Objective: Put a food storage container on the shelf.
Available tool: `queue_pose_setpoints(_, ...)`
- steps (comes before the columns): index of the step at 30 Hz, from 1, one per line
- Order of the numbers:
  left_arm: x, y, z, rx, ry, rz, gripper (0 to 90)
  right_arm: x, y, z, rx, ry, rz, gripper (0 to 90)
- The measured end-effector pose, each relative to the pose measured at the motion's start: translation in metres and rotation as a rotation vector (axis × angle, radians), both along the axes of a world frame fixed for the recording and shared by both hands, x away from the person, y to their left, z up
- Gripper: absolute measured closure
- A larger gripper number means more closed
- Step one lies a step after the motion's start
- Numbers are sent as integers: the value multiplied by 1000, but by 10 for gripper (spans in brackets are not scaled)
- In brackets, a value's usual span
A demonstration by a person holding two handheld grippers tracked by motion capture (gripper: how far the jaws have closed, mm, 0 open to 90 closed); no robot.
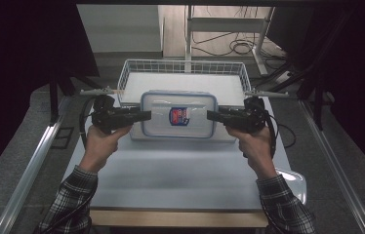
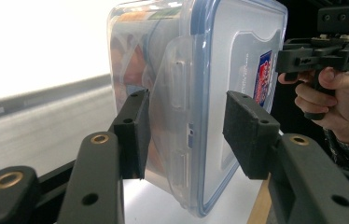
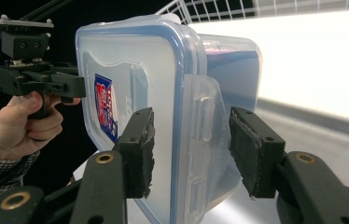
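You've got the plastic box clamped at both ends: left gripper squeezing the lid-and-base edge on one short side, right gripper doing the same on the other. It's up off the tabletop, held level near the far edge, right in front of the wire basket. Looks like the carry step. Next, I'd say keep both hands level and lift it over the basket rim.
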State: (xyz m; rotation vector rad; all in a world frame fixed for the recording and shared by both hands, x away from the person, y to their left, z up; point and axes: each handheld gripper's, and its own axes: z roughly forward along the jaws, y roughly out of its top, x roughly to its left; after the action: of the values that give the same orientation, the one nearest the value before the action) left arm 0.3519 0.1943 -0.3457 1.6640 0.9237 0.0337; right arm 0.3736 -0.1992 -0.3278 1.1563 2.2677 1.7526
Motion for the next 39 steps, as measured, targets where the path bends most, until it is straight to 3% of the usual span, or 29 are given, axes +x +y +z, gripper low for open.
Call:
queue_pose_setpoints(7,14,3,18,-5,-8,4,521,14,3,19,2,-21,-2,517)
queue_pose_setpoints(19,43,4,36,-7,-3,13,520,43,5,36,15,-23,-11,515)
queue_pose_setpoints(29,68,-3,35,-13,23,24,517,67,1,37,35,5,-49,504)
queue_pose_setpoints(39,79,-8,28,1,38,30,513,79,0,33,23,31,-89,485)
